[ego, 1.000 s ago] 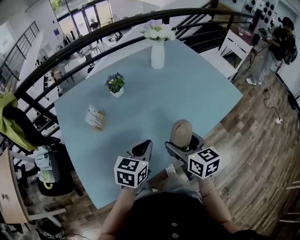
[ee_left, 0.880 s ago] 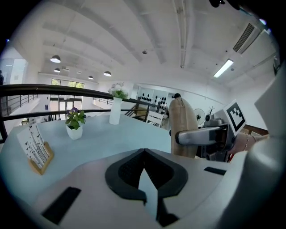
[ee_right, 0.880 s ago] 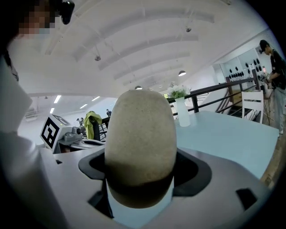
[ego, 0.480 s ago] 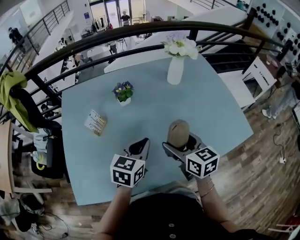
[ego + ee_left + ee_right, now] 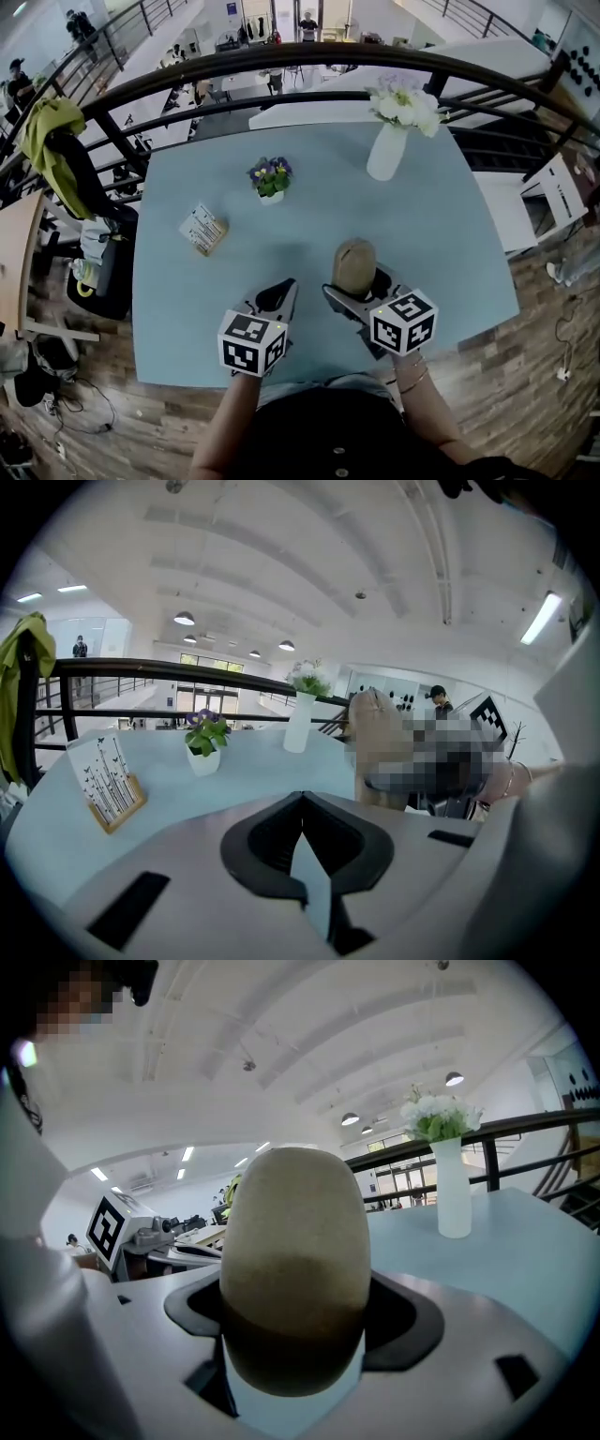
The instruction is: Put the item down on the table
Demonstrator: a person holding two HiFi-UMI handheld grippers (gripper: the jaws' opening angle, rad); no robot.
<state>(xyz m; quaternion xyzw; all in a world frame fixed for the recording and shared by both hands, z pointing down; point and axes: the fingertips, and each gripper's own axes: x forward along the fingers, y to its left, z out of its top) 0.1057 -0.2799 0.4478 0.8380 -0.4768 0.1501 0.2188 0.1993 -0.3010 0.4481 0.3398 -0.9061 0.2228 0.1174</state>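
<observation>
A tan, egg-shaped item [image 5: 354, 265] stands upright between the jaws of my right gripper [image 5: 360, 284], which is shut on it above the light blue table [image 5: 441, 234] near the front edge. In the right gripper view the item [image 5: 295, 1260] fills the middle, its lower half in shadow. My left gripper [image 5: 275, 298] hovers just to the left of it, jaws closed together with nothing between them [image 5: 302, 841]. From the left gripper view the item [image 5: 375, 747] shows at the right, partly behind a mosaic patch.
On the table stand a white vase of white flowers [image 5: 389, 141] at the back right, a small pot of purple flowers [image 5: 270, 178] at the back middle, and a wooden card holder [image 5: 204, 230] at the left. A dark railing [image 5: 309, 66] curves behind the table.
The head view has swung, so the table and its objects shifted right in the picture. Both grippers keep the same places relative to each other, the item still held.
</observation>
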